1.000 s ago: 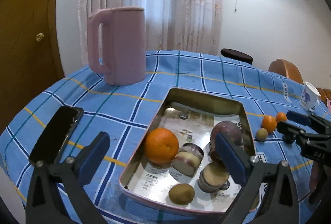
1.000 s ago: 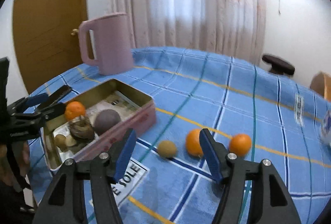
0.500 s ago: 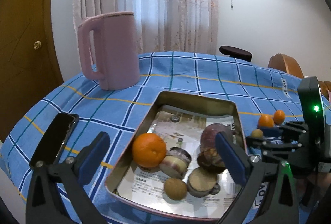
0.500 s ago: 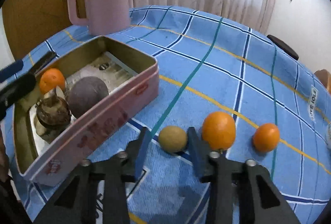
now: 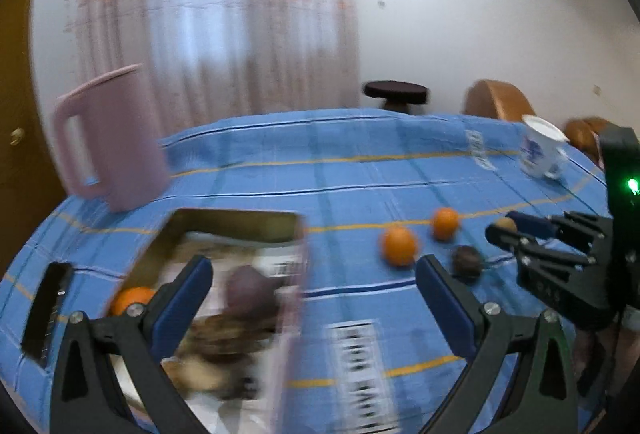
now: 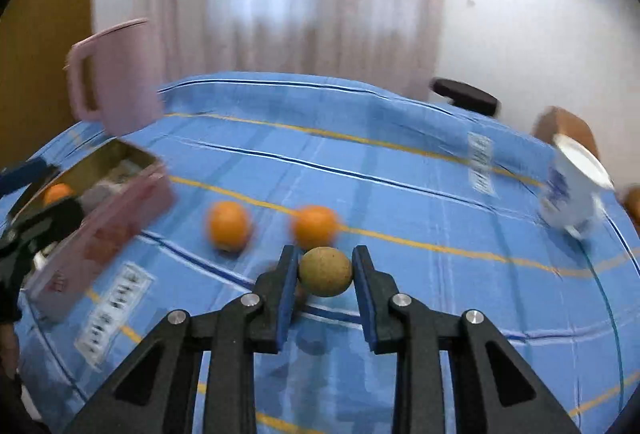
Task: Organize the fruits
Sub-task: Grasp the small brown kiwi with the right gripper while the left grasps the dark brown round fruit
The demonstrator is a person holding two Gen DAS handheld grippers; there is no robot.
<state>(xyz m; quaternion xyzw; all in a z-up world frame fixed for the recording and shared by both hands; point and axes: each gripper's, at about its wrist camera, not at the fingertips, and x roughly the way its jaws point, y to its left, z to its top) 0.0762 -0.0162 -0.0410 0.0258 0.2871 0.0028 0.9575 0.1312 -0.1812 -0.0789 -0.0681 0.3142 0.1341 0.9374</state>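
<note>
1. Where both views are smeared by motion blur, fine detail is lost: the contents of the rectangular pink-walled metal tin (image 5: 236, 222) read only as one orange (image 5: 130, 300), one dark purple round fruit (image 5: 250, 288) and an unclear brown mass nearer the camera.
2. The right gripper (image 6: 325, 270) is closed on the small round yellow-green fruit (image 6: 325, 271), with both blue pads pressed against its sides. In the left wrist view only a sliver of that fruit shows past the fingertip.
3. The left gripper (image 5: 312, 280) stands wide apart with nothing between its pads; its left finger overlaps the tin, its right finger hangs over bare cloth.
4. Two round oranges, one larger (image 6: 229, 224) and one smaller (image 6: 316, 226), lie on the blue checked tablecloth (image 6: 420, 193), just beyond the held fruit.
5. A dark spot (image 5: 466, 260) sits on the cloth beneath the right gripper (fruit or shadow cannot be told).
6. The near corner of the tin is cut off by the frame edge.
7. Open cloth extends between the tin and the oranges. The tall pink plastic jug (image 5: 110, 141) stands behind the tin; the white cup with blue print (image 6: 572, 189) sits near the table's right rim.
</note>
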